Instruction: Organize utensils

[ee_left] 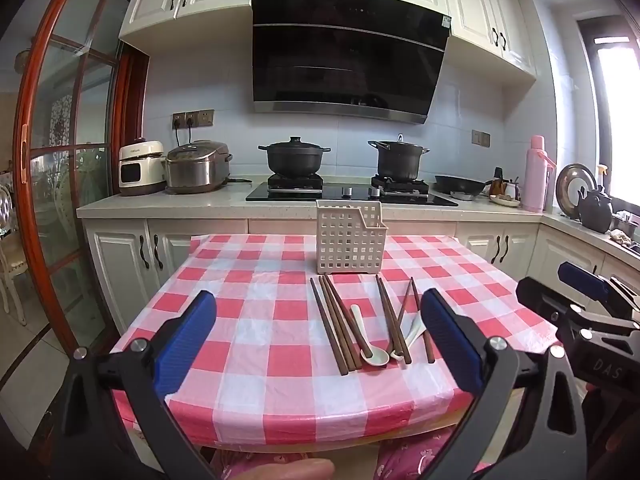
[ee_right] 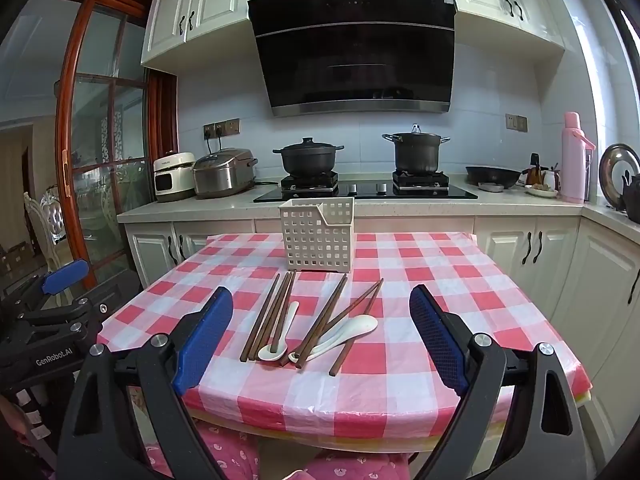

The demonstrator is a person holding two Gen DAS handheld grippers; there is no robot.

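Both grippers hover with jaws spread wide and empty at the near edge of the table.

The left gripper [ee_left: 319, 322] fills the bottom of its view, blue pads far apart and nothing between them; the right gripper [ee_right: 321, 322] stands the same way in its own view, gripping nothing. Beyond them, at frame centre, dark brown wooden chopsticks [ee_left: 334, 324] lie loose on the red-and-white checked plastic tablecloth [ee_left: 248, 312], mixed with two white ceramic soup spoons [ee_right: 352, 330], one partly under crossed sticks. Just behind the sticks, a cream perforated plastic utensil basket [ee_left: 350, 238] stands upright near the table's far edge.
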